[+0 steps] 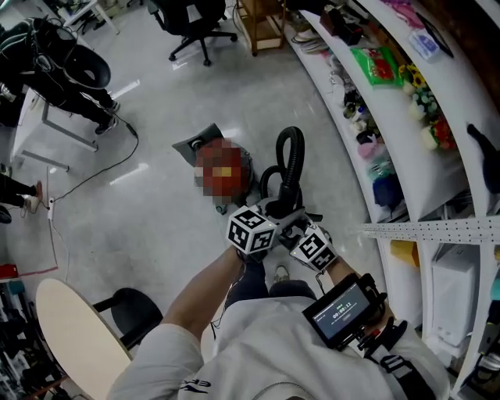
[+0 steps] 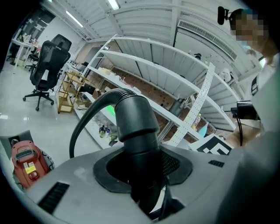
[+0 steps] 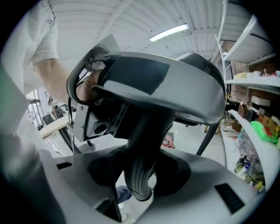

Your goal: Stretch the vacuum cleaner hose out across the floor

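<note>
The black vacuum hose (image 1: 291,152) arches up from the red vacuum cleaner (image 1: 244,173) on the floor toward my hands. Both grippers hold it side by side in front of my body. My left gripper (image 1: 272,212) is shut on the hose's smooth black cuff (image 2: 136,124), which fills the gap between its jaws (image 2: 146,175). My right gripper (image 1: 295,225) is shut on a ribbed grey stretch of the hose (image 3: 139,177), just below the left gripper's body (image 3: 153,83). In the left gripper view the red vacuum cleaner (image 2: 26,159) sits low on the left.
Curved white shelves (image 1: 391,109) full of goods run along the right. A black office chair (image 1: 191,23) and a wooden cart (image 1: 262,27) stand at the far end. A thin cable (image 1: 94,176) trails over the floor on the left. A round beige tabletop (image 1: 78,340) is near my left side.
</note>
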A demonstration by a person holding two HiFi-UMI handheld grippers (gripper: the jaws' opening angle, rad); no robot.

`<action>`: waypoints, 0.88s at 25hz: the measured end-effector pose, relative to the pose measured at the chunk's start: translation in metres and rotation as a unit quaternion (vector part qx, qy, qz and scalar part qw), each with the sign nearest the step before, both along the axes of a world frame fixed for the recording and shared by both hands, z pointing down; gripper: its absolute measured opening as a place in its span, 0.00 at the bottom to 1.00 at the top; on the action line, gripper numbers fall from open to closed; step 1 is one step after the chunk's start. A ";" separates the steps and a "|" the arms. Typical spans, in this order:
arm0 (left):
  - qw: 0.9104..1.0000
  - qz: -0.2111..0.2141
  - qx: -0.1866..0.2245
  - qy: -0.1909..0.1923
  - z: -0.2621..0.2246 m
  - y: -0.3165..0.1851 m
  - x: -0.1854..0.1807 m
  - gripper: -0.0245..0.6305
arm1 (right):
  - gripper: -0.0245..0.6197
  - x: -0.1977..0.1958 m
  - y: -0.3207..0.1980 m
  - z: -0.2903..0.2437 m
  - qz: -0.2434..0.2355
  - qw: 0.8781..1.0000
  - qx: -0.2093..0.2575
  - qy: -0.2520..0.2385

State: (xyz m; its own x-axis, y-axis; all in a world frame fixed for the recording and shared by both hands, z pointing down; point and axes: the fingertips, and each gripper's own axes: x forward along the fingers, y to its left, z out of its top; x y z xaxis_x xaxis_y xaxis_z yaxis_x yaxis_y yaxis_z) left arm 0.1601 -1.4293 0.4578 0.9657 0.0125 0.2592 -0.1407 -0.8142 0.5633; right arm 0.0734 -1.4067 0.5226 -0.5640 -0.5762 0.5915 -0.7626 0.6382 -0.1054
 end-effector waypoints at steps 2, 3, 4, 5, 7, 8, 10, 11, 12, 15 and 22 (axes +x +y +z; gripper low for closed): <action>1.000 -0.002 0.002 0.001 -0.010 0.024 0.002 0.26 | 0.31 0.002 0.024 -0.010 -0.003 1.000 0.004 -0.005; 1.000 -0.003 0.003 0.001 -0.015 0.035 0.003 0.26 | 0.31 0.003 0.035 -0.015 -0.002 1.000 0.006 -0.007; 1.000 -0.005 0.005 0.000 -0.019 0.046 0.003 0.26 | 0.31 0.003 0.046 -0.019 -0.001 1.000 0.007 -0.008; 1.000 -0.007 0.006 -0.002 -0.024 0.056 0.003 0.26 | 0.31 0.003 0.056 -0.023 -0.001 1.000 0.007 -0.010; 1.000 -0.010 0.008 -0.006 -0.031 0.076 0.002 0.26 | 0.31 0.001 0.077 -0.030 -0.004 1.000 0.009 -0.014; 1.000 -0.012 0.007 -0.007 -0.034 0.087 0.000 0.26 | 0.31 -0.001 0.088 -0.034 -0.006 1.000 0.009 -0.018; 1.000 -0.016 0.004 -0.007 -0.038 0.107 -0.004 0.26 | 0.31 -0.006 0.109 -0.041 -0.010 1.000 0.007 -0.025; 1.000 -0.019 0.001 -0.005 -0.041 0.116 -0.007 0.26 | 0.31 -0.010 0.119 -0.043 -0.013 0.999 0.006 -0.030; 1.000 -0.022 -0.001 -0.003 -0.043 0.124 -0.011 0.26 | 0.31 -0.015 0.128 -0.046 -0.015 0.999 0.005 -0.037; 1.000 -0.026 0.000 -0.006 -0.046 0.146 -0.023 0.26 | 0.32 -0.033 0.151 -0.051 -0.018 0.998 0.002 -0.056; 0.998 -0.044 0.042 0.002 -0.062 0.213 -0.067 0.26 | 0.31 -0.074 0.215 -0.063 -0.038 0.998 0.027 -0.043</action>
State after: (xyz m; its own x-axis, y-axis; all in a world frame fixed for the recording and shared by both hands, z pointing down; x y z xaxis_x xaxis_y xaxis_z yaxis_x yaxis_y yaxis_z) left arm 0.0933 -1.2163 0.3956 0.9634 -0.0944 0.2510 -0.2115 -0.8431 0.4945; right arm -0.0007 -1.1915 0.4597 -0.6546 -0.5598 0.5081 -0.7017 0.6999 -0.1329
